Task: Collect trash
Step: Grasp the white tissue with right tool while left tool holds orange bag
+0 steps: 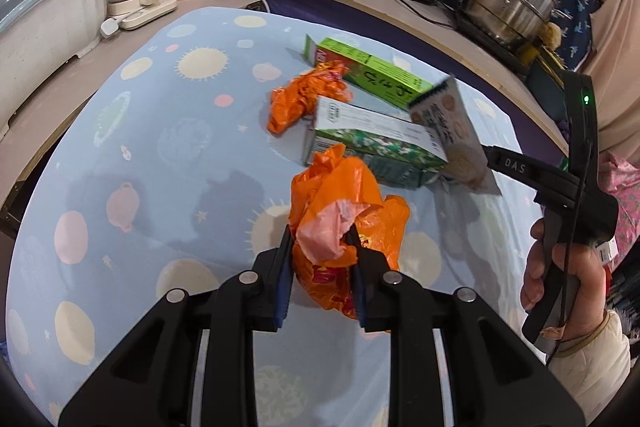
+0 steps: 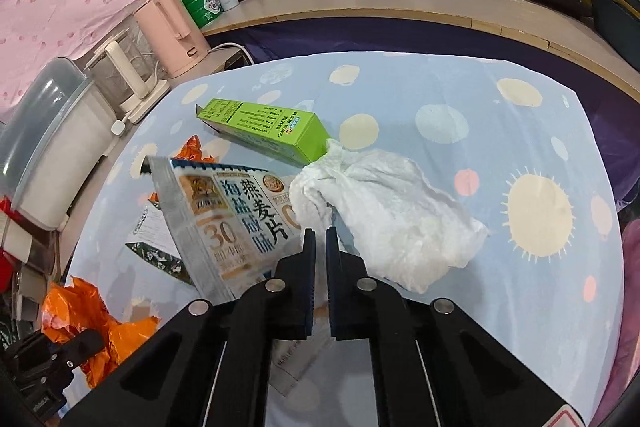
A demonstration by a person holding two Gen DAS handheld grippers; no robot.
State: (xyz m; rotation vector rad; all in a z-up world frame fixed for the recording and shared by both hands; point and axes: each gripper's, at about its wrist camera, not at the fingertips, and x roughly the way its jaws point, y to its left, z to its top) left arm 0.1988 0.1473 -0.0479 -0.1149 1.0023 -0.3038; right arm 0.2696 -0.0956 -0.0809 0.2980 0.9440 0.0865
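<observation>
Trash: 2 orange bags (image 1: 344, 223) | 2 boxes (image 1: 372, 75) | 1 tissue (image 2: 392, 211) | 1 packet (image 2: 232, 223)

From my right wrist view, the snack packet (image 2: 224, 223) lies near left, the crumpled tissue (image 2: 392, 211) right of it, the long carton (image 2: 264, 129) farther back on the tablecloth (image 2: 520, 307).

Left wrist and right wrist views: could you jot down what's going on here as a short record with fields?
Surface: table under a blue spotted cloth
Left gripper: shut on an orange plastic bag
Right gripper: shut on an oat snack packet
Still lying on cloth: green box, white crumpled paper towel, patterned carton, second orange wrapper
</observation>
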